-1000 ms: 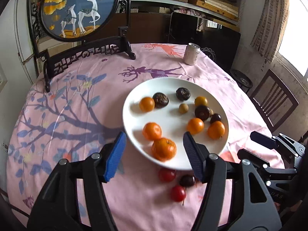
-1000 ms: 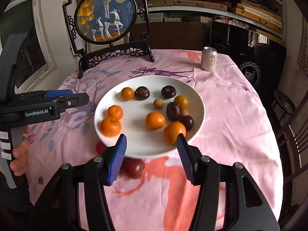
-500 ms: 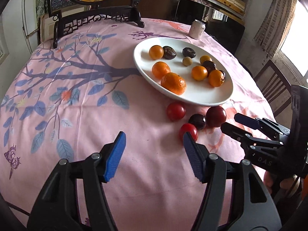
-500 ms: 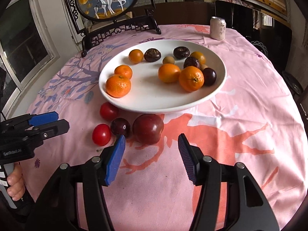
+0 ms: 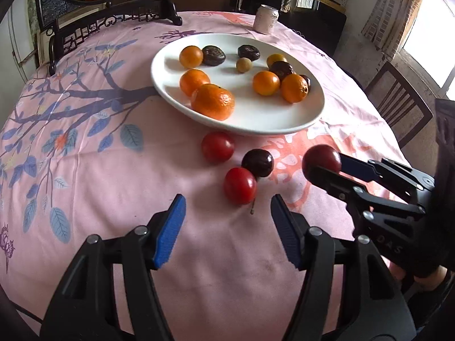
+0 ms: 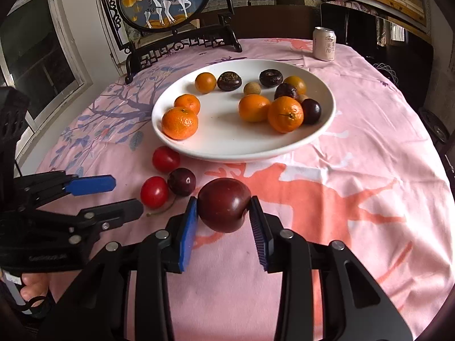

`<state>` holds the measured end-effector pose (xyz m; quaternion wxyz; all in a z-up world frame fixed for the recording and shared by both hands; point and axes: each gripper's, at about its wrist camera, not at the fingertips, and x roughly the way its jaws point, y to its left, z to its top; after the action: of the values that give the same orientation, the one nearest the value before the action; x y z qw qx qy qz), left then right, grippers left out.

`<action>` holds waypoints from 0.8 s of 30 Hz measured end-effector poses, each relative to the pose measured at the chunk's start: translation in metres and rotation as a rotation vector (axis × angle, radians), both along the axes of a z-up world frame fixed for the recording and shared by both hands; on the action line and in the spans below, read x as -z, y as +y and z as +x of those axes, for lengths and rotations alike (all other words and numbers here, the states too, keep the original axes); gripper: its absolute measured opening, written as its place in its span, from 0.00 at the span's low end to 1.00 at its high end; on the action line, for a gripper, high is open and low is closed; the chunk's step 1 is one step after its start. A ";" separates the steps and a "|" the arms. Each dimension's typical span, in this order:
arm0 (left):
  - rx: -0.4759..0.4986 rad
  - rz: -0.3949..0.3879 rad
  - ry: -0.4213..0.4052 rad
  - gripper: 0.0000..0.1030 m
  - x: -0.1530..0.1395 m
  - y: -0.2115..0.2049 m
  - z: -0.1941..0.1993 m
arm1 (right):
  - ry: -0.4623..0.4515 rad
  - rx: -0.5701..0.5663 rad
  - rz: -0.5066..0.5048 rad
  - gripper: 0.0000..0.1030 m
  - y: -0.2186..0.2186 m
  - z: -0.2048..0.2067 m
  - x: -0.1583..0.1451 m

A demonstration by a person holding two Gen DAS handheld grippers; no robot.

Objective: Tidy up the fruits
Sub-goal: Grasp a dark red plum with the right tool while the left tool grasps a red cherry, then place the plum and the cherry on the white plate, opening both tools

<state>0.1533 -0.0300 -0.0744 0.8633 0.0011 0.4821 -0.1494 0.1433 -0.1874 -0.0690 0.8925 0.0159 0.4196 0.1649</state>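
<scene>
A white plate holds several oranges and dark fruits. In front of it on the pink cloth lie a red tomato, a small dark plum and a second red tomato. My right gripper is closing its jaws on a large dark red plum, and both pads touch its sides. My left gripper is open and holds nothing; the second red tomato lies just beyond its fingertips.
A drink can stands behind the plate. A round deer picture in a black carved stand occupies the far left of the table. A wooden chair is beyond the table's right edge.
Both grippers have come down and closer to the fruits on the cloth. The right jaws have narrowed onto the large plum. The left jaws kept their width.
</scene>
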 end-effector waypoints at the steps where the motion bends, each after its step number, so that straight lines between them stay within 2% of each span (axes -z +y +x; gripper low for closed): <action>1: 0.003 0.003 0.003 0.62 0.001 -0.003 0.002 | 0.000 0.003 0.001 0.36 -0.003 -0.006 -0.001; 4: 0.002 0.007 0.019 0.58 0.007 -0.010 0.009 | 0.003 0.011 0.020 0.36 -0.014 -0.020 -0.002; 5: 0.003 0.004 0.026 0.50 0.009 -0.011 0.011 | 0.001 0.014 0.022 0.36 -0.017 -0.023 -0.003; 8: -0.003 -0.006 0.050 0.36 0.017 -0.012 0.017 | -0.008 0.021 0.037 0.36 -0.024 -0.029 -0.005; 13: -0.007 -0.033 0.049 0.34 0.019 -0.010 0.024 | -0.018 0.024 0.046 0.36 -0.025 -0.032 -0.008; 14: -0.008 -0.036 0.046 0.29 0.020 -0.010 0.025 | -0.017 0.023 0.048 0.36 -0.025 -0.032 -0.008; 15: -0.002 -0.044 0.048 0.27 0.020 -0.010 0.025 | -0.015 0.024 0.050 0.36 -0.025 -0.033 -0.008; 24: 0.004 -0.077 -0.009 0.27 -0.003 0.000 0.002 | -0.034 0.013 0.046 0.36 -0.016 -0.035 -0.017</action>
<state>0.1554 -0.0300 -0.0714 0.8645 -0.0305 0.4723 -0.1694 0.1088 -0.2035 -0.0520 0.9000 0.0363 0.4003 0.1689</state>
